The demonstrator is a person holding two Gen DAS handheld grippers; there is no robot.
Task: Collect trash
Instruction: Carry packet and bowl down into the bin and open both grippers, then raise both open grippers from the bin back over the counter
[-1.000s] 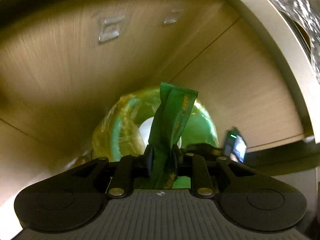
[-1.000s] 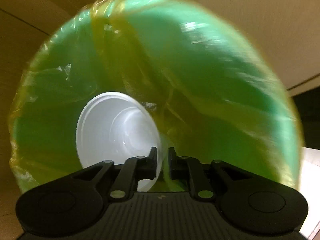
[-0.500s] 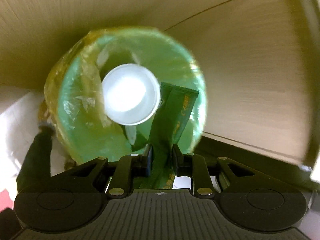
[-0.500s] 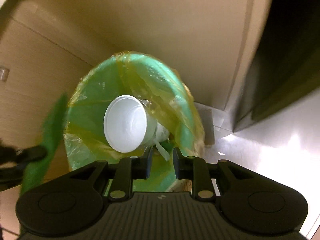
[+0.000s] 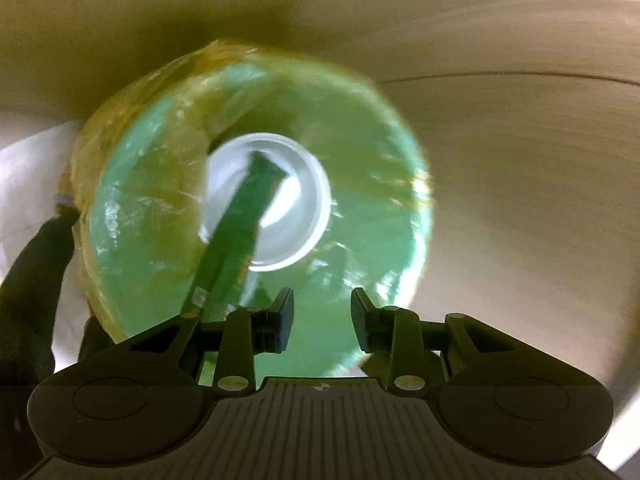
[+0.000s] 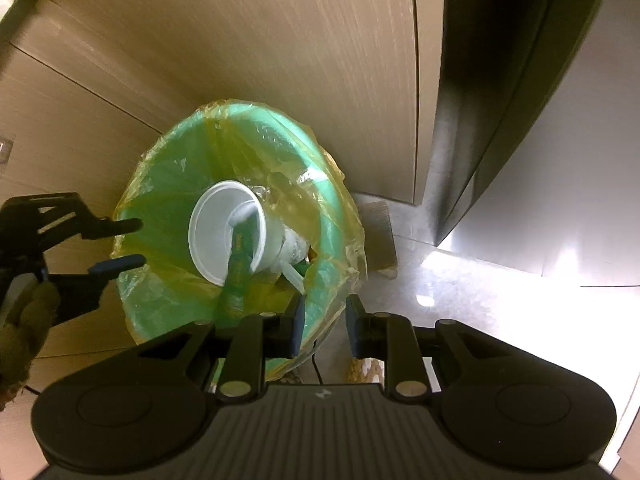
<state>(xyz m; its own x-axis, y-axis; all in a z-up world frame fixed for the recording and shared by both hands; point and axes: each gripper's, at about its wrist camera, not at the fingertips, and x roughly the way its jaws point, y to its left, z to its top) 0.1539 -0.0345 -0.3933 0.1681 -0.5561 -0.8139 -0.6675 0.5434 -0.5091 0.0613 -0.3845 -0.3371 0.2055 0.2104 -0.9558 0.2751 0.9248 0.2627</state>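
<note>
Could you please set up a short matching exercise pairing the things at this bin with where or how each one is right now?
Things:
1. white cup
2. green wrapper
3. left gripper
4. bin

States:
A. lined with a yellowish bag
B. lying on its side in the bin
C. open, nothing between its fingers
D. one end inside the cup

Pairs: 1-B, 2-D, 3-C, 4-A

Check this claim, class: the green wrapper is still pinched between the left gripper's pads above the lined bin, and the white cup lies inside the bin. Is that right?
Not quite. The left gripper stands open with nothing between its pads, its jaws having just been opening. The green wrapper sits loose in the white cup inside the lined bin, as the right wrist view shows.
</note>
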